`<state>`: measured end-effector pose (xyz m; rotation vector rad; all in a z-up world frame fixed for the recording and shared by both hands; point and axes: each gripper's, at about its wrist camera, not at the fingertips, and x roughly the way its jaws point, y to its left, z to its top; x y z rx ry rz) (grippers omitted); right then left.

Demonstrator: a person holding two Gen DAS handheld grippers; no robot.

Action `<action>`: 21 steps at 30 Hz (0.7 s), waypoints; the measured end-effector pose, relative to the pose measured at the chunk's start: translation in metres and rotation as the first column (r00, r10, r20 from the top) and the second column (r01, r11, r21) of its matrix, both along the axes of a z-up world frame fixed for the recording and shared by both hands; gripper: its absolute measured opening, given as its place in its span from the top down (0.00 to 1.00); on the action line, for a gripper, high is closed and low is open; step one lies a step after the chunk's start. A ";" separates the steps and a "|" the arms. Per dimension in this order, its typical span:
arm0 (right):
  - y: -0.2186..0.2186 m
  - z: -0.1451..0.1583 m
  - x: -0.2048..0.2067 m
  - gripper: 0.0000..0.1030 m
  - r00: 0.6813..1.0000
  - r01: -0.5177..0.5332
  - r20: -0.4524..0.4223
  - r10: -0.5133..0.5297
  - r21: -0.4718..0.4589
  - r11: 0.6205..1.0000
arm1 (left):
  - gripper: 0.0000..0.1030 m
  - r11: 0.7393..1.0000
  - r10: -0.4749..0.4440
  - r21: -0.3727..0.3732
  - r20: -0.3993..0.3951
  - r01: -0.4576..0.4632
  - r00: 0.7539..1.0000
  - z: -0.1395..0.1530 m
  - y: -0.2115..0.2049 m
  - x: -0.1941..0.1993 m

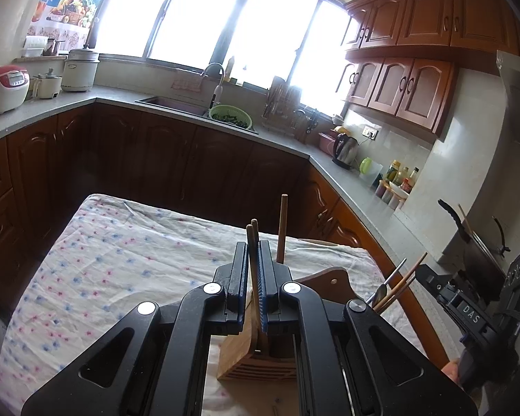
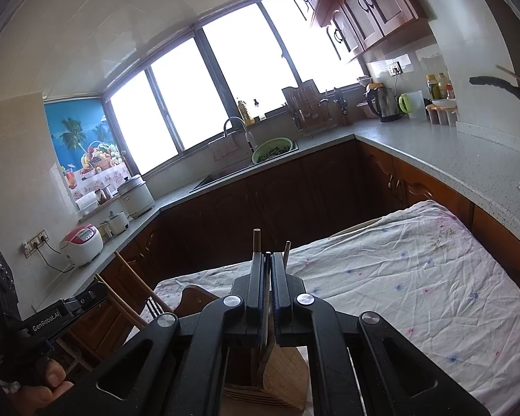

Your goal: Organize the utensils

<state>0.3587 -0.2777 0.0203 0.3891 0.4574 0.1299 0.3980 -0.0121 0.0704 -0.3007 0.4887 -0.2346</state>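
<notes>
Both hand-held grippers, left [image 1: 253, 260] and right [image 2: 267, 277], clamp chopsticks [image 1: 254, 270] over wooden holder [image 1: 249, 357].

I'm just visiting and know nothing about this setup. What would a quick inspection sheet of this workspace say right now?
Surface: table under a flowered cloth, wrinkled.
Job's things: wooden holder on the cloth; chopsticks standing over it.
Clutter: nothing seen on the cloth.
Grippers: left gripper shut on the chopsticks; right gripper shut on a thin dark utensil, type unclear.
Cables: cord from the rice cooker to a wall socket.
Surroundings: sink, green strainer, kettle, bright windows.
</notes>
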 end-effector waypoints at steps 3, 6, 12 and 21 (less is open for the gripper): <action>0.000 -0.001 0.000 0.96 1.000 -0.002 -0.005 0.002 -0.001 1.000 | 0.95 1.000 -0.005 -0.003 -0.003 0.005 1.000 0.000 0.001 0.000; -0.001 -0.001 0.000 0.91 1.000 -0.004 -0.011 0.004 0.013 1.000 | 0.96 1.000 -0.001 -0.002 -0.003 0.001 1.000 0.001 0.002 -0.001; -0.002 0.004 -0.004 0.76 1.000 0.006 -0.014 -0.006 0.017 1.000 | 0.78 1.000 0.004 -0.002 -0.005 -0.004 1.000 0.002 0.004 -0.005; -0.006 0.011 -0.018 0.19 1.000 0.020 0.020 -0.021 0.033 0.999 | 0.17 0.998 0.058 -0.007 0.003 -0.058 0.998 0.001 0.015 -0.025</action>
